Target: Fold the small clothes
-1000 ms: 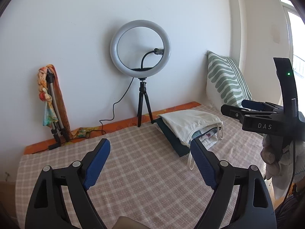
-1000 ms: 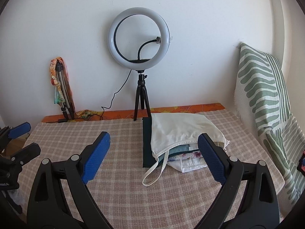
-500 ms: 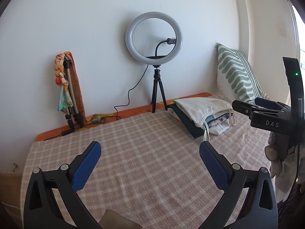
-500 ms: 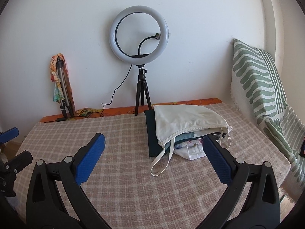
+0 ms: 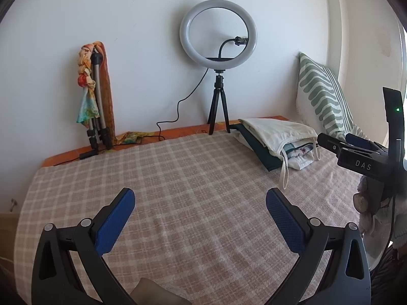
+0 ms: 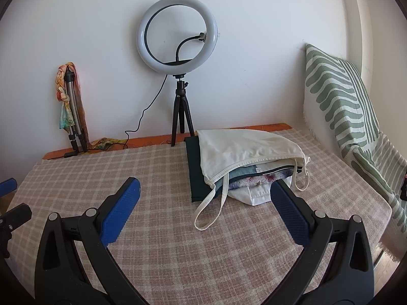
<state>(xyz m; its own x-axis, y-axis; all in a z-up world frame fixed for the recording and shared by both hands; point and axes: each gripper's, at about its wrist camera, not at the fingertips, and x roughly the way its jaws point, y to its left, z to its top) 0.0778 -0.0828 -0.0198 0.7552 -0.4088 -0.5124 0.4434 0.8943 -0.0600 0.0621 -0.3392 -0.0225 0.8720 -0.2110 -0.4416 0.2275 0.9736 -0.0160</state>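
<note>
A stack of folded small clothes (image 6: 244, 167) lies on the checked bedspread (image 6: 157, 223) at the back right. A cream strappy top (image 6: 244, 150) is on top, over a dark green piece (image 6: 197, 175) and floral and white pieces. The stack also shows in the left wrist view (image 5: 277, 137). My left gripper (image 5: 199, 212) is open and empty, above bare bedspread, well short of the stack. My right gripper (image 6: 204, 203) is open and empty, in front of the stack. The right gripper also shows in the left wrist view (image 5: 356, 150) at the right edge.
A ring light on a small black tripod (image 6: 178, 81) stands against the back wall, cable trailing left. A folded tripod wrapped in a colourful scarf (image 6: 70, 106) leans at the back left. A green striped pillow (image 6: 340, 96) stands at the right wall.
Both grippers have pulled back and up from the stack, which now looks farther away. Both stay open and empty. The clothes have not moved.
</note>
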